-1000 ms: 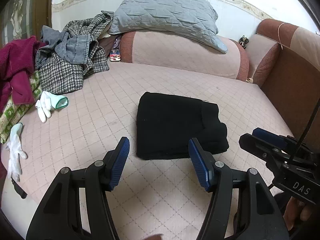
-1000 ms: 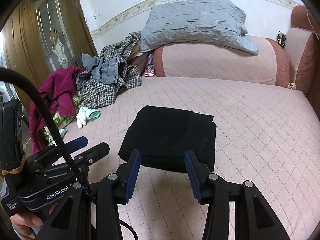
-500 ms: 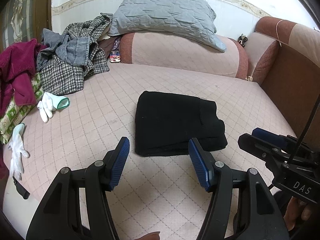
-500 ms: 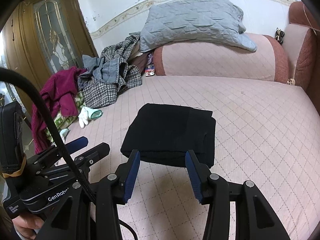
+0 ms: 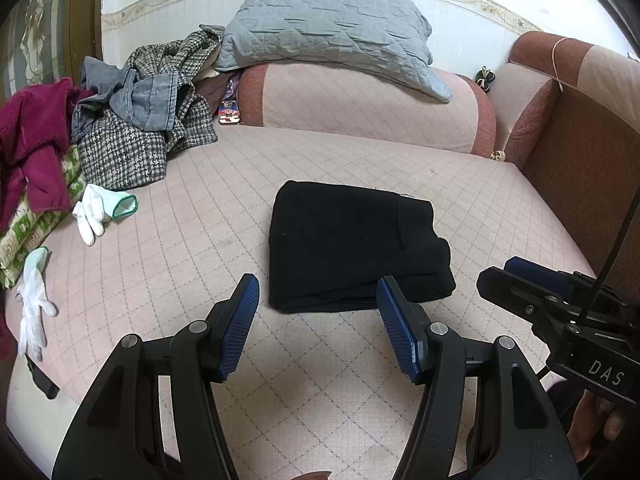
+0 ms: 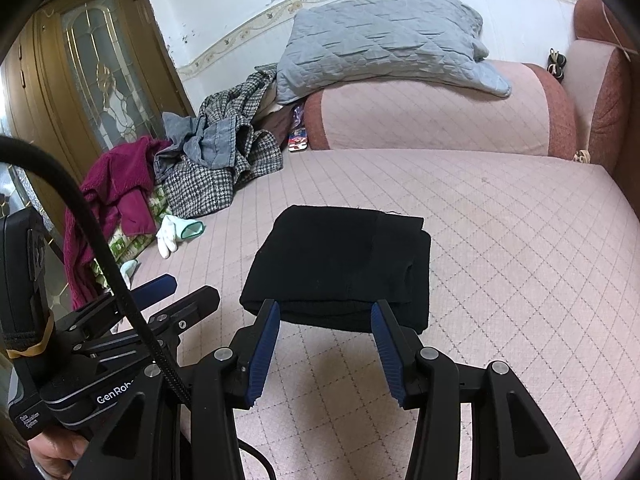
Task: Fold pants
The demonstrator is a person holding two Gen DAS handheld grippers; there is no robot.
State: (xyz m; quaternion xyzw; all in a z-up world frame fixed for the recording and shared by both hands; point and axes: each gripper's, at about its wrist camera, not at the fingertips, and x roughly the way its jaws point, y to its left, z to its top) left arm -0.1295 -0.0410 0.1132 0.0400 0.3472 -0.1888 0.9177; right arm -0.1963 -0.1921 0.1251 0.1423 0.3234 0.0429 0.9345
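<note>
Lying folded crosswise, black pants (image 5: 352,246); both grippers' jaws apart, empty.

Each view looks forward and downward along its own fingers, from close above the near edge of the bed (image 5: 168,216). The left wrist view sits left of the right gripper (image 5: 516,276); the right wrist view sits right of the left gripper (image 6: 176,292). Both share the pants (image 5: 348,244), pillow (image 6: 380,40) and clothes pile (image 6: 216,160).

"DAS" is printed on the right gripper (image 5: 532,280) body; "GenRob", cut off, is read on the left gripper (image 6: 176,290) body.
</note>
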